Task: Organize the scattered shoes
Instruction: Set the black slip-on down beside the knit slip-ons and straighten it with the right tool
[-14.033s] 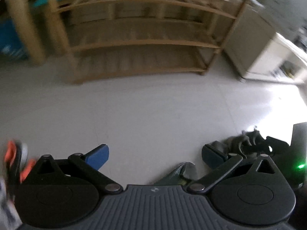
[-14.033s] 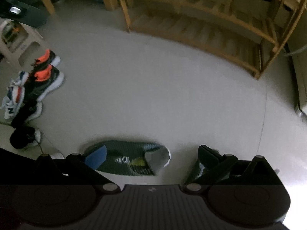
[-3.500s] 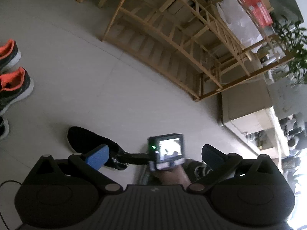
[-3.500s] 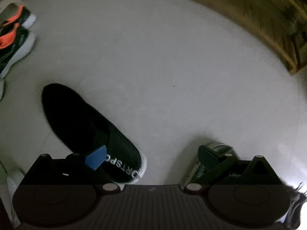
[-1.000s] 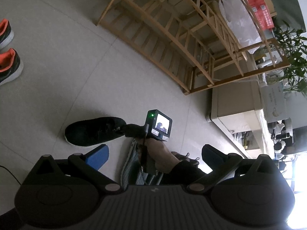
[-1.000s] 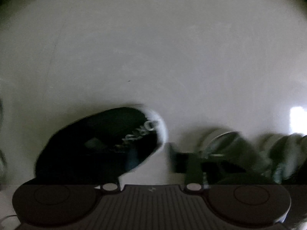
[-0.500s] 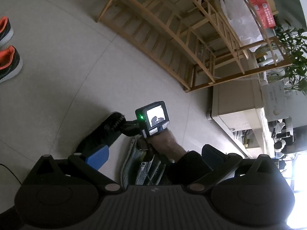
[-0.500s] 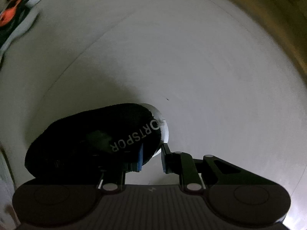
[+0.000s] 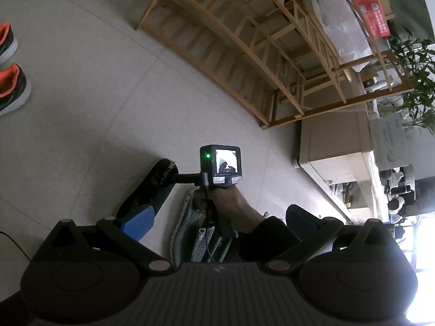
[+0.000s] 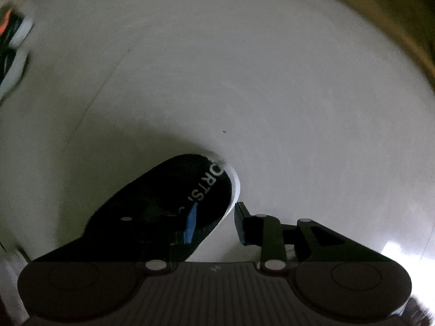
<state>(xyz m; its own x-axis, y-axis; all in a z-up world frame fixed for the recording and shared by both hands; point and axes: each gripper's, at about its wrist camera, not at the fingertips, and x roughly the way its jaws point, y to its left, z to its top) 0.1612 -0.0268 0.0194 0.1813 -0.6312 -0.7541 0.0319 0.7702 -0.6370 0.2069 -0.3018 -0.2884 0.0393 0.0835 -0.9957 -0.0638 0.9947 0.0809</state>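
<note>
The black shoe [image 10: 168, 212] lies on the pale tiled floor [image 10: 244, 81], its white-edged heel with white lettering between the fingers of the right tool [image 10: 214, 224]. That tool points straight down at it; its jaws are opening, the blue pad inside the heel opening and the dark pad just outside the heel rim, apart from it. In the left wrist view the same shoe [image 9: 152, 187] sits beside a grey knit shoe [image 9: 190, 233], the two nearly parallel and close together, with the person's hand [image 9: 231, 203] gripping the right tool's handle above the grey one. The left tool [image 9: 217, 220] hangs over both, its jaws wide apart with nothing between the pads. Two black-and-orange sneakers [image 9: 11, 89] lie well apart at the floor's left edge. A bare wooden shoe rack [image 9: 244, 40] stands beyond, with a pale cabinet [image 9: 337, 141] beside it.
</note>
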